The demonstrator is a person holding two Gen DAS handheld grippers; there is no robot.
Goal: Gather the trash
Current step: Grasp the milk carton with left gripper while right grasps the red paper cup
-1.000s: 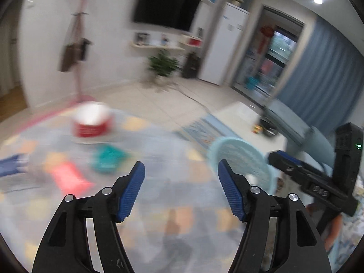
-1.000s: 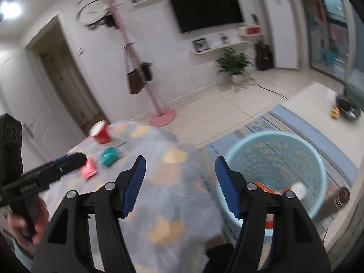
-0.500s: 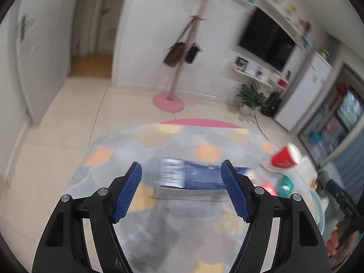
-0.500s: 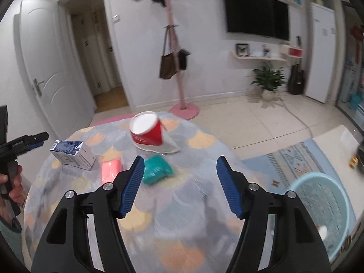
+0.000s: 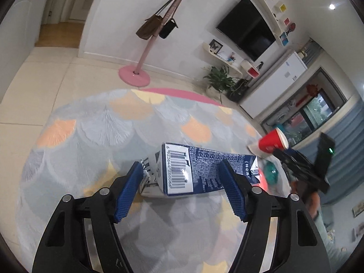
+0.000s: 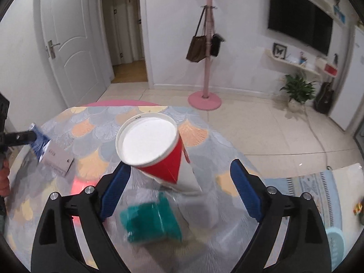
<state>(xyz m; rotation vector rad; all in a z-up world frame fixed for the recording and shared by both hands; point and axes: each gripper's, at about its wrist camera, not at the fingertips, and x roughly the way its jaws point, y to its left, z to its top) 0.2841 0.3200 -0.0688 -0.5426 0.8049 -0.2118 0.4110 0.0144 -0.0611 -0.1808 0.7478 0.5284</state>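
Observation:
A blue and white carton (image 5: 200, 170) lies on its side on the patterned tablecloth (image 5: 102, 125). My left gripper (image 5: 182, 188) is open with its fingers on either side of the carton, not closed on it. A red paper cup (image 6: 154, 152) with a white inside leans on a white paper; it also shows in the left wrist view (image 5: 271, 142). A green crumpled wrapper (image 6: 151, 221) lies in front of it. My right gripper (image 6: 179, 192) is open above the wrapper, just short of the cup. A pink packet (image 6: 78, 187) lies to the left.
A pink coat stand (image 6: 206, 68) with bags stands beyond the table. A light blue basket (image 6: 335, 241) is on the floor at the right edge. A potted plant (image 6: 297, 89) and a black TV (image 6: 300, 25) are by the far wall.
Both grippers have moved in over the table. The left now straddles the carton. The right has come close to the cup and the green wrapper.

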